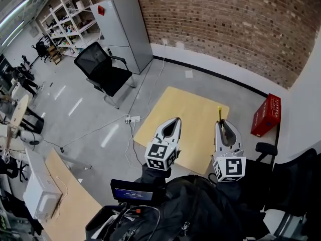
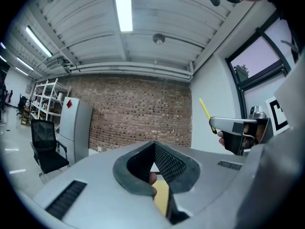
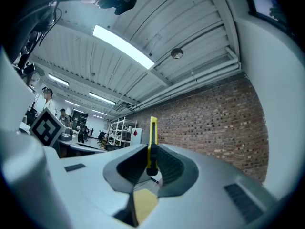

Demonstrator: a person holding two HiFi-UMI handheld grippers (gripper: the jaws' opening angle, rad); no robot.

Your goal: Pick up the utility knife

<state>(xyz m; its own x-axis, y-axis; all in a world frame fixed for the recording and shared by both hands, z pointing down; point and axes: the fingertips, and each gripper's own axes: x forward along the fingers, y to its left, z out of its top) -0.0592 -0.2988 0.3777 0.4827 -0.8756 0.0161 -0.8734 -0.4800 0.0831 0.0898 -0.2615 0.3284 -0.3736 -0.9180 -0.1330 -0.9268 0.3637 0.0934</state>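
Brick wall [image 1: 225, 24] runs across the top of the head view, above a grey floor [image 1: 75, 109] and a pale wooden table [image 1: 185, 109] at frame centre. A red crate [image 1: 266, 115] stands at the right, and a black office chair [image 1: 103, 72] and a tall grey cabinet [image 1: 123, 31] at the upper left.

Both grippers are raised above the near edge of the table, side by side in the lower middle of the frame. The utility knife [image 1: 219, 112] is in the right gripper [image 1: 224, 129], off the table. Its yellow body pokes out past the jaw tips toward the top of the frame.

In the right gripper view, the utility knife [image 3: 152, 132] stands upright at frame centre, pinched between the two dark ribbed pads [image 3: 171, 166]. The jaws are closed onto its lower, black end, and most of the yellow length rises above them.

In the left gripper view, the left gripper [image 2: 155, 146] has its jaw tips pressed together with nothing between them. At that frame's right edge, the right gripper [image 2: 233, 125] shows the utility knife [image 2: 205, 109] slanting up and to the left, well apart from the left jaws.
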